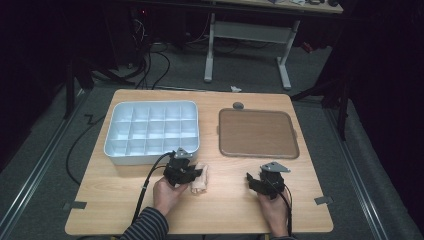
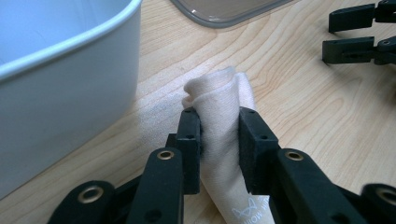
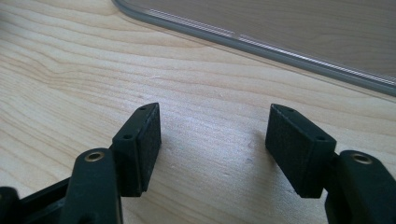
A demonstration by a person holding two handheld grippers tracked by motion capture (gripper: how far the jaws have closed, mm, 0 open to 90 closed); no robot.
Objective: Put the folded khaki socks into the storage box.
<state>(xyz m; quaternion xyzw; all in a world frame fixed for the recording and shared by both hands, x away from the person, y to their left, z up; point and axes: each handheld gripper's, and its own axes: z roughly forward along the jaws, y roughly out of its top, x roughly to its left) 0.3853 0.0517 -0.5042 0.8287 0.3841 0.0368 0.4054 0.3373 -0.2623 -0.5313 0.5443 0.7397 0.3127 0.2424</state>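
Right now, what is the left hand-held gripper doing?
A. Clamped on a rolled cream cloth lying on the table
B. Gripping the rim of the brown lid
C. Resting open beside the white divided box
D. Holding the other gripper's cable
A: in the left gripper view the left hand-held gripper has its jaws pressed against both sides of the rolled cream cloth, which lies on the wooden table.

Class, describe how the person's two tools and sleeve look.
Both the left tool and right tool are black, each with two flat-padded jaws, brass-coloured rivets, a grey three-cornered plate on top and a trailing black cable. The left sleeve is striped.
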